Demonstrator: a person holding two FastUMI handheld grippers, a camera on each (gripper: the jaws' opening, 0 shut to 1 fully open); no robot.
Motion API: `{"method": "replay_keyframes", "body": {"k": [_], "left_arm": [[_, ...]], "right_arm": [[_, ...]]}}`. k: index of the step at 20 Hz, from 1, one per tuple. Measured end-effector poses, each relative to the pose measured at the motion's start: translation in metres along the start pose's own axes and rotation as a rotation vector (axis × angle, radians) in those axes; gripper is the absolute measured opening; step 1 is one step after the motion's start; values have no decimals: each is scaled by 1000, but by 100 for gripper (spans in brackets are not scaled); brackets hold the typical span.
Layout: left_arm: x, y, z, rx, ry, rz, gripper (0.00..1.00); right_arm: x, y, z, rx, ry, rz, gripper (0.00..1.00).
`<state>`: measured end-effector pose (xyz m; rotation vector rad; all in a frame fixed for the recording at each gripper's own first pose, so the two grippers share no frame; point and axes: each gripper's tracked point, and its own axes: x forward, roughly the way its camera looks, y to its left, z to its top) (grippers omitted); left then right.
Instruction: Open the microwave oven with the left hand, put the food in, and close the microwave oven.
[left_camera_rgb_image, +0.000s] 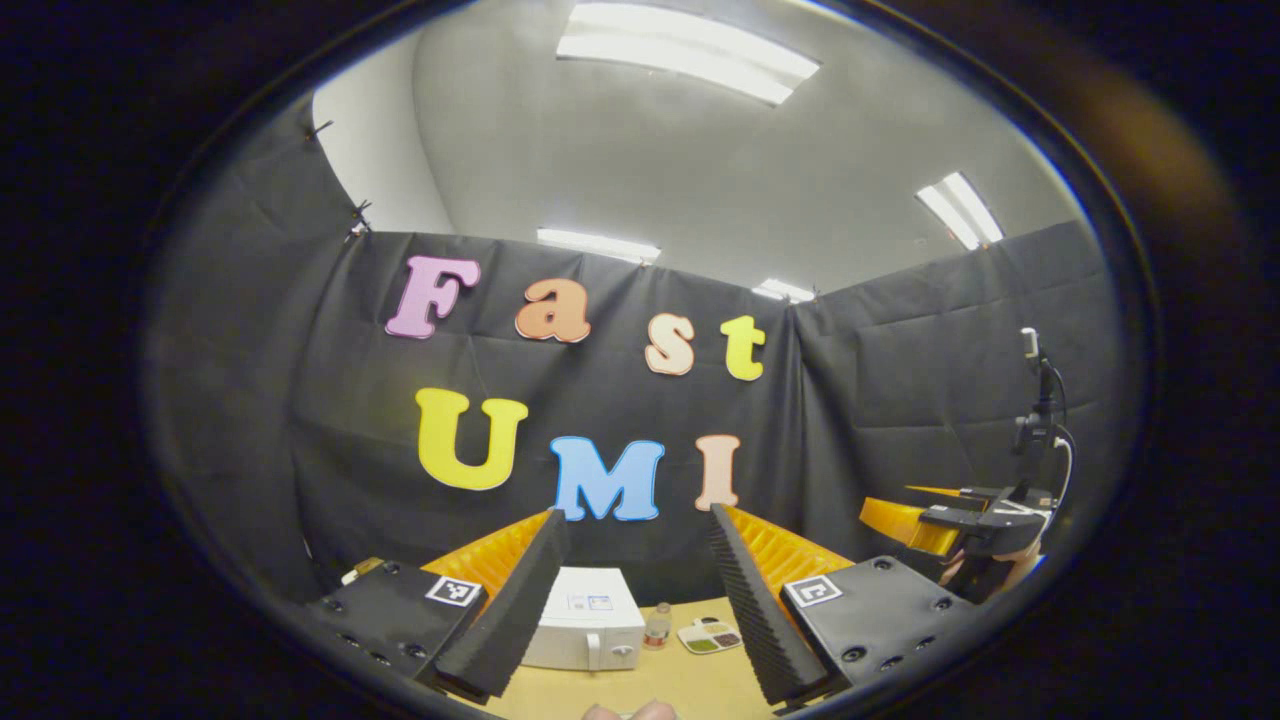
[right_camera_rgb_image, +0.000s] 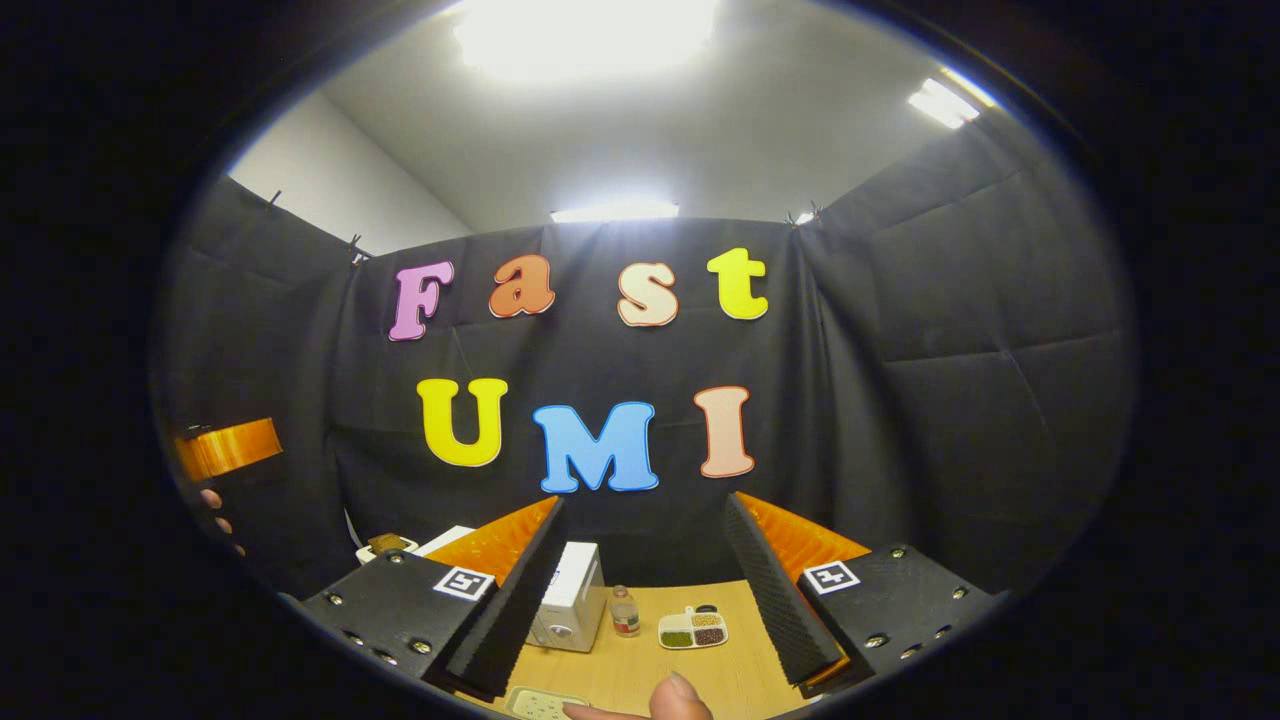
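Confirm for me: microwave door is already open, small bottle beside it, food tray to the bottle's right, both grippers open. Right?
Not quite. The microwave door is shut, as the left gripper view shows. The rest holds: the small bottle stands beside it, the food tray lies right of the bottle, and the left gripper and right gripper are open.

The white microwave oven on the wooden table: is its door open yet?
No. In the left gripper view the white microwave oven has its door flat against the front, handle untouched.

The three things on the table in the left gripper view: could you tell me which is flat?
The food tray, rightmost, has compartments and lies low; the bottle and microwave oven stand taller.
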<state>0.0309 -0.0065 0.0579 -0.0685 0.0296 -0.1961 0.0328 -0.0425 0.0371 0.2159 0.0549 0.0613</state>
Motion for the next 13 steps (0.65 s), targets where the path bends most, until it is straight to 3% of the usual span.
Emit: {"method": "replay_keyframes", "body": {"k": [1, 3, 4, 8, 9, 11, 13], "left_arm": [[0, 1, -2, -1, 2, 2, 99], [-5, 3, -9, -17, 7, 1, 99], [-6, 4, -11, -28, 10, -1, 94], [-10, 1, -32, -63, 28, -18, 95], [-9, -3, -40, -71, 33, -25, 90], [-6, -10, -57, -88, 61, -28, 90], [-5, -21, -62, -93, 72, -13, 91]], "right_arm": [[-1, 0, -2, -2, 2, -2, 96], [-3, 3, -4, -1, 6, -3, 96], [-5, 3, -7, -1, 10, -5, 96], [-18, -7, -24, -9, 54, -36, 96], [-23, -13, -32, -24, 72, -51, 96], [-29, -28, -50, -67, 109, -85, 96], [-31, -35, -60, -77, 126, -71, 97]]}}
